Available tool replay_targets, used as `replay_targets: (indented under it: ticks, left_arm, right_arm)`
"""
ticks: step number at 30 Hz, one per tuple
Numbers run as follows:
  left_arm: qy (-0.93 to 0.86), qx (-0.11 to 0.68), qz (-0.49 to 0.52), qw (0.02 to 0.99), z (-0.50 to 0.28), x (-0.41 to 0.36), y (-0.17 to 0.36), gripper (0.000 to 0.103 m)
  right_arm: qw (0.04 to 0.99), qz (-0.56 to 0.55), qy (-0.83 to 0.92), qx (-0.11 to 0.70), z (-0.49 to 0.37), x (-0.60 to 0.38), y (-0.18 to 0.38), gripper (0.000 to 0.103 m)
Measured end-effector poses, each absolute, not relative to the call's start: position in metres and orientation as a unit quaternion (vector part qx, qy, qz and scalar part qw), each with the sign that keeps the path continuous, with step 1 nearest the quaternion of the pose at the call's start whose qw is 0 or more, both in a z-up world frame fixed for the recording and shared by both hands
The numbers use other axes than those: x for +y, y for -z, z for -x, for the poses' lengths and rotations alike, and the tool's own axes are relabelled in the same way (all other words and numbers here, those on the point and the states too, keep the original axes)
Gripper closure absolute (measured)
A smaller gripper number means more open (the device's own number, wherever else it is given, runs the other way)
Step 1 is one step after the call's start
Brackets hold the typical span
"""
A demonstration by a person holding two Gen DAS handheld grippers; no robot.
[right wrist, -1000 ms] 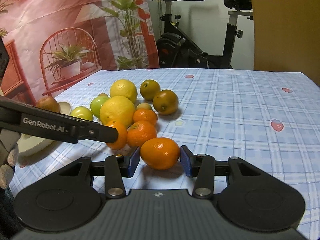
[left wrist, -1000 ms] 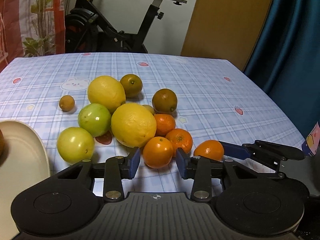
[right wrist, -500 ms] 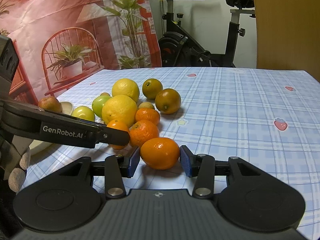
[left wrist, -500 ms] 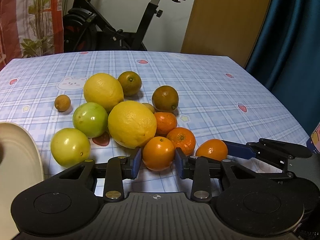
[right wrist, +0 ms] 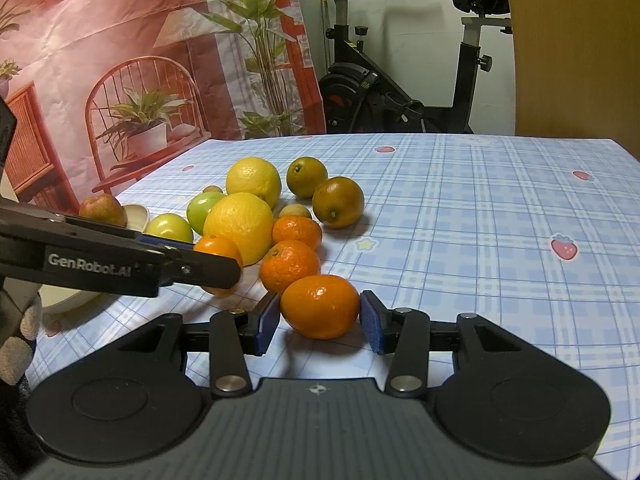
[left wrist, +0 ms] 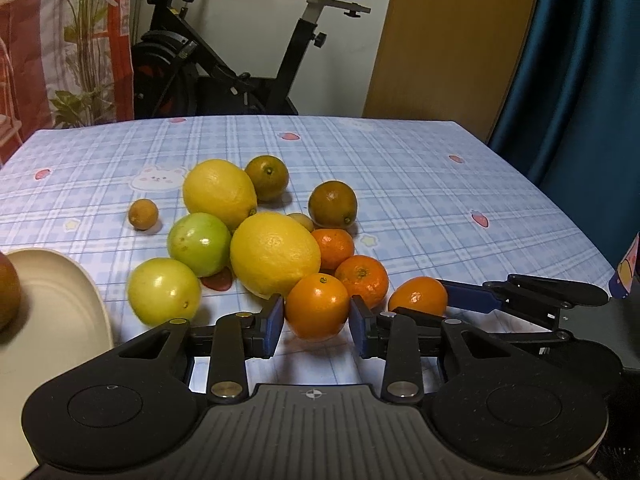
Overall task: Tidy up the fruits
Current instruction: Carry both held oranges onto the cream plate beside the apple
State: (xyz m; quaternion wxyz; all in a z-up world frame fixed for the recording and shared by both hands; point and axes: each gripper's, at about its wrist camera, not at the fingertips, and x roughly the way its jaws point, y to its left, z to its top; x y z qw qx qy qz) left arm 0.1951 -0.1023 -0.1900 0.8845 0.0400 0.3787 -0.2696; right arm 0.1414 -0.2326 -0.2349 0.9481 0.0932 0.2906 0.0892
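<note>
Left gripper (left wrist: 317, 321) had just closed onto a mandarin (left wrist: 317, 306); right gripper (right wrist: 319, 317) was clamped on another mandarin (right wrist: 320, 306). Only one brownish fruit (right wrist: 102, 209) lay in the cream dish (left wrist: 60, 304) at the tabletop's left edge. Most fruit remained piled mid-table.

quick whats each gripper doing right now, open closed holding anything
Left gripper: has just been closing, now shut on the front orange.
Right gripper: shut on the oval orange at the pile's near right edge.

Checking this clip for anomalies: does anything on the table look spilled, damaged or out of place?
Nothing stands out. The fruits lie whole in a loose cluster on the tablecloth; one brownish fruit already sits on the cream plate.
</note>
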Motion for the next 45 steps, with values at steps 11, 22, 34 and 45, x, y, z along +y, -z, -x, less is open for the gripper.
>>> replay_targets:
  ticks: [11, 22, 34, 45]
  left_arm:
    - [0.233, 0.366, -0.036, 0.900, -0.187, -0.074, 0.173, 0.066]
    - [0.152, 0.350, 0.012, 0.924, -0.177, -0.011, 0.148, 0.066]
    - [0.068, 0.359, 0.068, 0.928, -0.182, 0.053, 0.147, 0.066]
    - [0.063, 0.363, 0.067, 0.927, -0.197, 0.058, 0.162, 0.066]
  right_arm:
    - [0.949, -0.090, -0.089, 0.288, -0.140, -0.231, 0.235, 0.057]
    - [0.953, -0.091, -0.113, 0.264, -0.142, -0.219, 0.208, 0.057]
    - [0.940, -0.017, -0.223, 0.259, -0.188, -0.135, 0.181, 0.057]
    - [0.900, 0.121, -0.313, 0.279, -0.238, -0.049, 0.188, 0.057]
